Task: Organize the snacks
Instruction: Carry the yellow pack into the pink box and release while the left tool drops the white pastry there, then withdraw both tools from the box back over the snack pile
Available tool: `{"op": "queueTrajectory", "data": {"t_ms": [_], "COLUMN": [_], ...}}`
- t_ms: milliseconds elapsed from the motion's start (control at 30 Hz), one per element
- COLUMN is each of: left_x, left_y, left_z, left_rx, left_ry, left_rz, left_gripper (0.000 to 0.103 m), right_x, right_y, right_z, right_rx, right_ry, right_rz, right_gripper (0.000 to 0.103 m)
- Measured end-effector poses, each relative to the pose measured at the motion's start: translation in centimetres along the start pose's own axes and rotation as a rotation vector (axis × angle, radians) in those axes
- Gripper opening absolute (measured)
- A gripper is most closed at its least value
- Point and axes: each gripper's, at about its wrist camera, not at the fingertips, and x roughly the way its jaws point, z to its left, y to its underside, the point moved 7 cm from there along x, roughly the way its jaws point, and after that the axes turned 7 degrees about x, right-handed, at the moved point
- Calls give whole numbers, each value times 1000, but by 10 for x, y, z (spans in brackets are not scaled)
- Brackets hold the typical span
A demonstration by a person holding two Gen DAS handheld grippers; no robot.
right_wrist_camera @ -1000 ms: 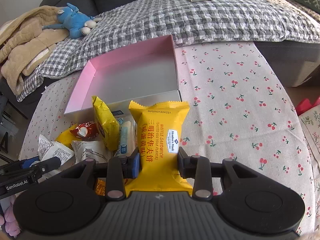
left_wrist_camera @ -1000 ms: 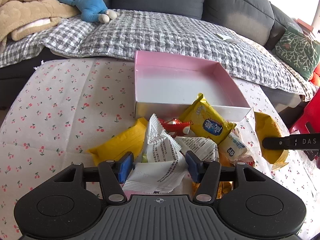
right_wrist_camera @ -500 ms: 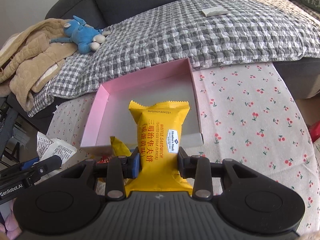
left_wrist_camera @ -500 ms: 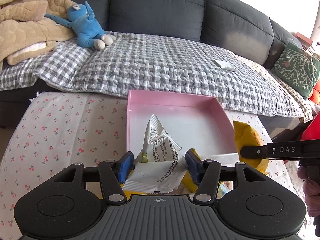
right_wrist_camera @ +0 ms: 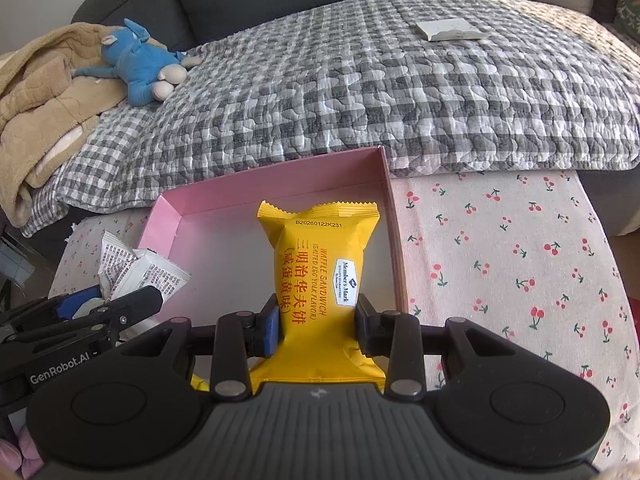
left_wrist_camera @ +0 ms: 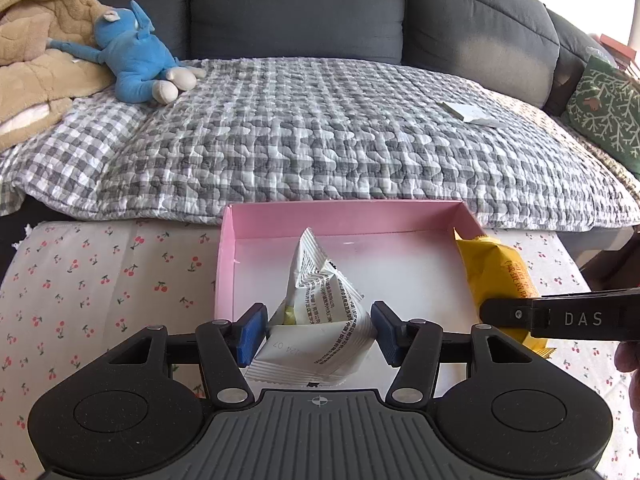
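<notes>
Holding both packets above the pink box [left_wrist_camera: 226,264], the two claws are each clamped on a snack: the left claw [left_wrist_camera: 317,333] pinches the crumpled white packet [left_wrist_camera: 320,312] near its lower end, and the right claw [right_wrist_camera: 316,326] grips the yellow waffle sandwich packet [right_wrist_camera: 320,264] across its lower half, its top reaching over the box's floor near the right wall.

The likeliest trouble is crowding — in the left wrist view the right claw's arm and the yellow packet sit just beside the box's right wall, and the white packet hangs over the middle. If both let go together, the packets may land overlapping or tilted rather than side by side. The yellow packet is close enough to the wall that it could catch the rim and tip out onto the cherry-print desk [right_wrist_camera: 500,264].

The white packet is loose and twisted; held by one end, it may unfold or swing on release. The box looks like light card — a nudge from either claw could slide it.
</notes>
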Motion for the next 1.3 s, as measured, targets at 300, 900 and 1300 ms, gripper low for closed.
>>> {"op": "queueTrajectory", "data": {"t_ms": [300, 900, 1300], "left_x": [30, 9, -37], "left_y": [2, 8, 29], "left_z": [-2, -2, -1], "left_rx": [46, 40, 20], "left_ry": [-21, 9, 52], "left_rz": [3, -31, -37], "left_gripper": [57, 89, 93], "right_x": [15, -18, -54], "right_y": [-3, -5, 14], "right_z": [-2, 7, 6], "right_rx": [-8, -57, -57], "right_ry": [19, 34, 27], "right_rz": [2, -58, -77], "right_gripper": [34, 70, 80]}}
